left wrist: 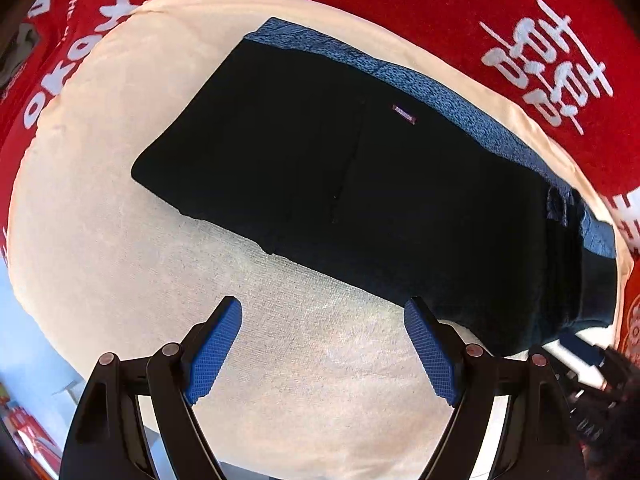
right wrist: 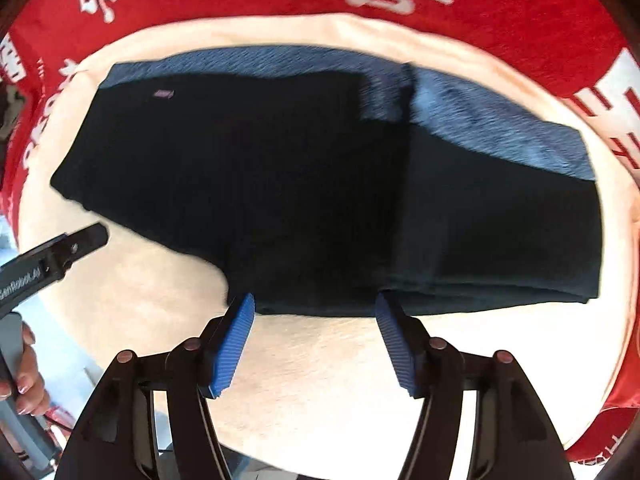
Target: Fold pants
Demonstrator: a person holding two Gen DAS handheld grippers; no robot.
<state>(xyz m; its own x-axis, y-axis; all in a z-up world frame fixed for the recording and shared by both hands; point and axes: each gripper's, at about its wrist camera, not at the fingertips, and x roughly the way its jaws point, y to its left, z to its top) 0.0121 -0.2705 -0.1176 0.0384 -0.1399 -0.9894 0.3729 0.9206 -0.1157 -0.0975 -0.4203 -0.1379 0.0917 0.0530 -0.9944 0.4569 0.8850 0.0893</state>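
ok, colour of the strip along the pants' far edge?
Mottled blue strip on black pants; sharpest in the left wrist view.

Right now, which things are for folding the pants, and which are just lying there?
For the job: pants, left gripper, right gripper, both open.
Just there: cream towel under the pants, red printed cloth under the towel.

1. The left gripper (left wrist: pixel 322 344) has glossy black plastic arms, each with round reddish-brown pivot pins.
2. Its fingers (left wrist: pixel 214 352) carry bright blue pads with a fine mesh texture.
3. The right gripper (right wrist: pixel 316 350) has the same black linkage; its blue pads (right wrist: pixel 234 350) are ribbed.
4. Seen from the right wrist, white lettering marks the left gripper's black side.
5. The left hand (right wrist: pixel 28 376) shows bare skin with pale polished nails.
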